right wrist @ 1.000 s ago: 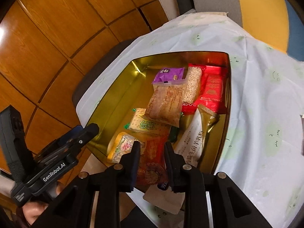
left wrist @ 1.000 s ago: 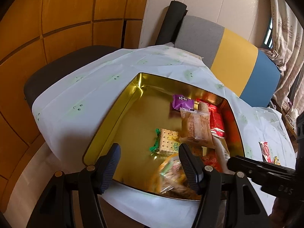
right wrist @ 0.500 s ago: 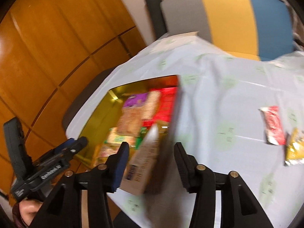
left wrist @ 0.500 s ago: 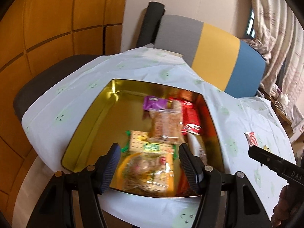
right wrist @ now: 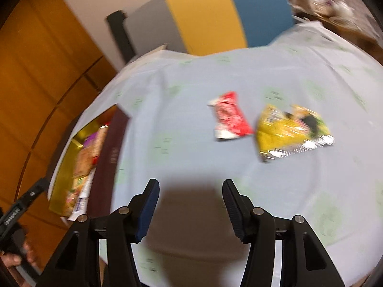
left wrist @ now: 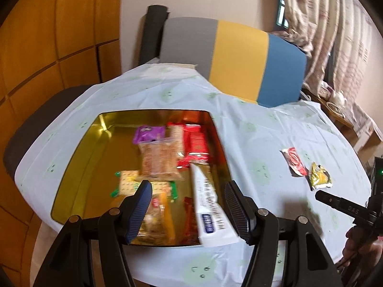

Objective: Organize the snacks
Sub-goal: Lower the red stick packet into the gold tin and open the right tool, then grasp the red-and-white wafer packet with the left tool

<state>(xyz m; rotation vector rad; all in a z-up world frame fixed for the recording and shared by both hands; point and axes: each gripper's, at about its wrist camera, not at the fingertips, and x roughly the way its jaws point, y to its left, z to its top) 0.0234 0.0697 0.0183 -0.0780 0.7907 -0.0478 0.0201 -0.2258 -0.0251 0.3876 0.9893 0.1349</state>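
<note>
Both claws spread, nothing pinched: left claw (left wrist: 189, 205) over glossy gold tin (left wrist: 79, 157) (crinkly packets inside); right claw (right wrist: 191, 205) over cloth-covered worktop (right wrist: 182, 138) near red packet (right wrist: 228, 117), yellow foil packet (right wrist: 287, 129).

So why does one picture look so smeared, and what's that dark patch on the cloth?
Right wrist view: motion blur smears the red packet and yellow packet; the dark patch is a shadow on the tablecloth by the right gripper. Left wrist view: sharper, fisheye bends the gold tin, whose wall glares.
</note>
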